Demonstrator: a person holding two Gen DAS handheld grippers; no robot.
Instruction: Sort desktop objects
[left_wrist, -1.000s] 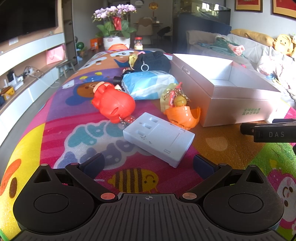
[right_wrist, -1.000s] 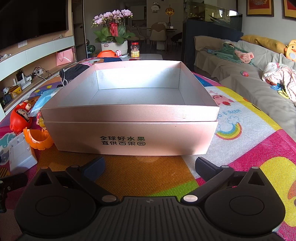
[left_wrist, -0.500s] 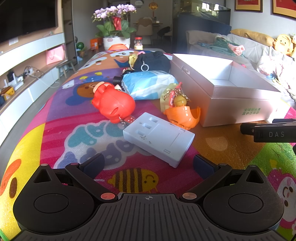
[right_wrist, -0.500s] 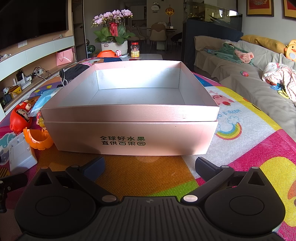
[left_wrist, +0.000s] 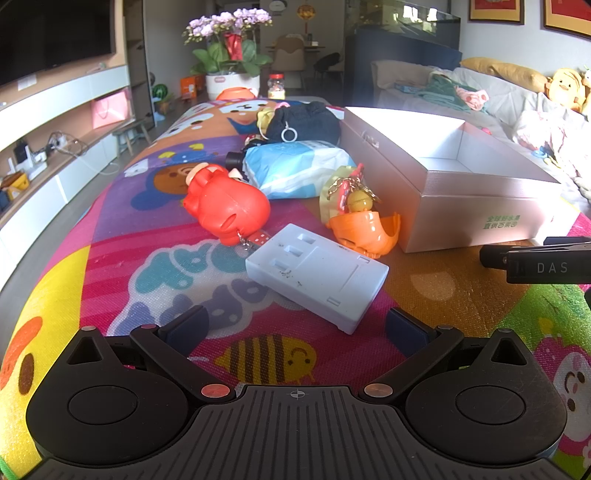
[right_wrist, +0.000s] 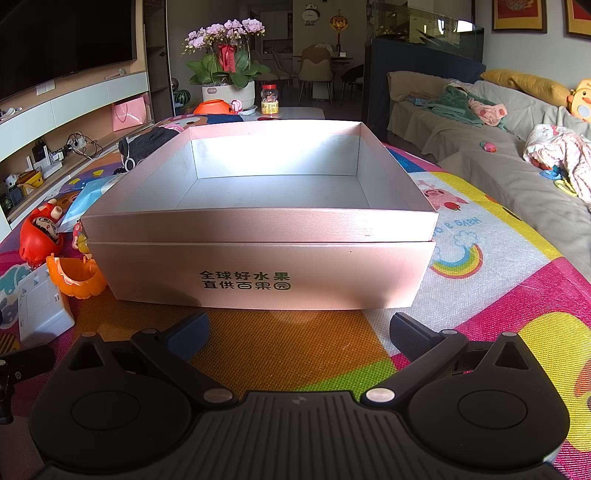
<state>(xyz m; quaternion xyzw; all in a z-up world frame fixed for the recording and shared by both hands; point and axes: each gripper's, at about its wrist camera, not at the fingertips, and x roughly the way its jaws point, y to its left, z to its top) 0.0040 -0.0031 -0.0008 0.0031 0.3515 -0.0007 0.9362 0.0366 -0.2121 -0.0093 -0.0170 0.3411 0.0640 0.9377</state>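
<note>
Nothing has moved: both the left gripper (left_wrist: 295, 328) and right gripper (right_wrist: 299, 328) gape empty, the right one's frame-left edge cutting off the white socket block (right_wrist: 40, 306) beside the silver box (right_wrist: 258, 229).

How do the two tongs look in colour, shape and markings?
Both the left tongs and the right tongs are matte black, with a ribbed body, two round discs, angled link arms with silver and copper rivets, and dark blue pads. The right tongs, seen sideways, bear white letters "DAS".

This is a home living room. On the right stands a grey sofa (right_wrist: 480, 147) with cushions and soft toys, on the left a long TV shelf (left_wrist: 55, 110) under a dark screen (right_wrist: 66, 40). Far behind, an orchid pot (right_wrist: 227, 55) and dining chairs (right_wrist: 314, 74) are seen.
</note>
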